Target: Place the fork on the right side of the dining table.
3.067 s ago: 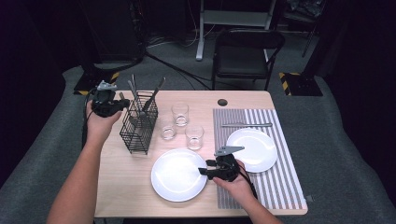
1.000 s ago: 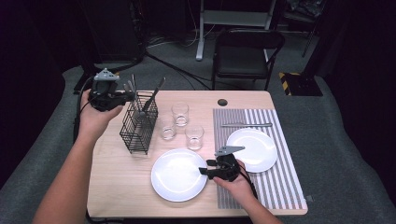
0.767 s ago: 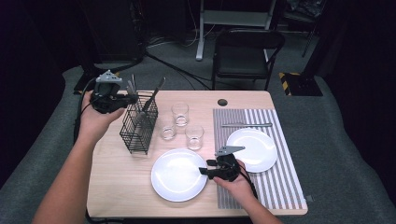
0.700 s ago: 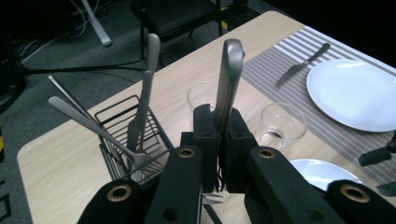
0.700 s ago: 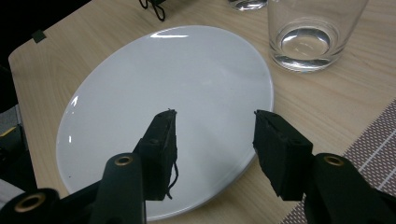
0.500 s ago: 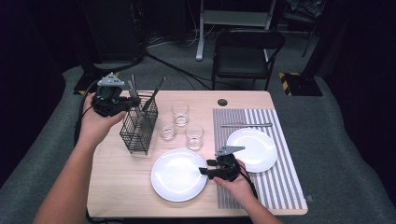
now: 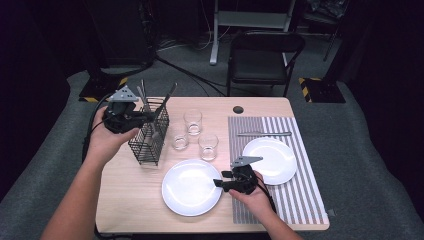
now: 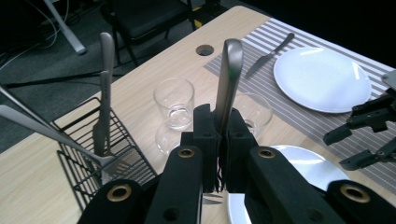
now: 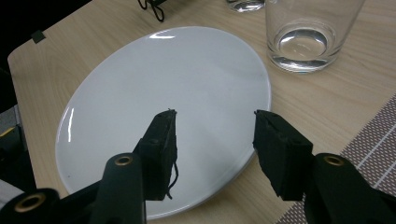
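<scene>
Gripping a piece of cutlery [image 8: 229, 74] by its handle, the left gripper [image 8: 218, 140] has its jaws clamped tight on the metal, the utensil standing upright between the black pads at the centre of the left gripper view; whether it is a fork, knife or spoon I cannot tell, since its working end is hidden below the jaws. In the high view this gripper [image 7: 131, 117] sits at the upper left of the frame, right against the top of the wire caddy [image 7: 150, 136], where other utensils stand. Compared with the frame about three seconds back, the left hand has drifted rightward from the table's far left edge and now hovers over the caddy rim. My reading is that one utensil is being drawn out for the place setting.

The right gripper [image 7: 224, 181] has kept its spot in the lower centre of the high view, jaws parted and holding nothing, poised above the near edge of the large white plate [image 9: 163, 93]. The plates, the glasses [image 7: 192, 121] and the knife [image 7: 263, 133] on the striped placemat [image 7: 300, 190] lie as before.
</scene>
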`<state>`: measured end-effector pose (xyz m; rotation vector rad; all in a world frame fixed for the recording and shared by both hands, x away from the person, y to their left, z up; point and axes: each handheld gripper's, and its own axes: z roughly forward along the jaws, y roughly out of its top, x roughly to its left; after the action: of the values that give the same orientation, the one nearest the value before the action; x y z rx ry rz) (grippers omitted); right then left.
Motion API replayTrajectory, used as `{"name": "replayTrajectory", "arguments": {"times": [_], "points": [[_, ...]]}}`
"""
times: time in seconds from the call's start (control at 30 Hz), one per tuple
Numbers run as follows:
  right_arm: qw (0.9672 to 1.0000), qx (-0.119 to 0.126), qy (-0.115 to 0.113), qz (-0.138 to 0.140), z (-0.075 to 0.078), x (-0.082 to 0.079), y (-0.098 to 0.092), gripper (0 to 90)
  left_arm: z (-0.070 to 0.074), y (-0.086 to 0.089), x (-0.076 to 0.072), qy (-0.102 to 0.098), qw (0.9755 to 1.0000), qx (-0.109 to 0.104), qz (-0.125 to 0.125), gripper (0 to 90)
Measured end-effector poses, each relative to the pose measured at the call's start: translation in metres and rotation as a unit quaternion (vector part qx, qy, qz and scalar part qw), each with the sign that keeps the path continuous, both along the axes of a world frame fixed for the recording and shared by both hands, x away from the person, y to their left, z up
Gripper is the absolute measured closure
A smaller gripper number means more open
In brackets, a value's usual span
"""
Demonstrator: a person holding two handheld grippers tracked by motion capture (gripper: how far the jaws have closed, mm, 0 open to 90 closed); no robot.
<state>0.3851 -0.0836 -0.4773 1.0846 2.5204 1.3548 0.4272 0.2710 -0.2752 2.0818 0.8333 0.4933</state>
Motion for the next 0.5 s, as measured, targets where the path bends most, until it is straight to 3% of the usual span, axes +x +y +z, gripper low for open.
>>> {"name": "replayTrajectory", "arguments": {"times": [0.5], "points": [[1.0000, 0.000, 0.001, -0.002, 0.001, 0.000, 0.000, 48.9, -0.020, -0.006, -0.013, 0.007, 0.9996, -0.004, -0.026, 86.5]]}}
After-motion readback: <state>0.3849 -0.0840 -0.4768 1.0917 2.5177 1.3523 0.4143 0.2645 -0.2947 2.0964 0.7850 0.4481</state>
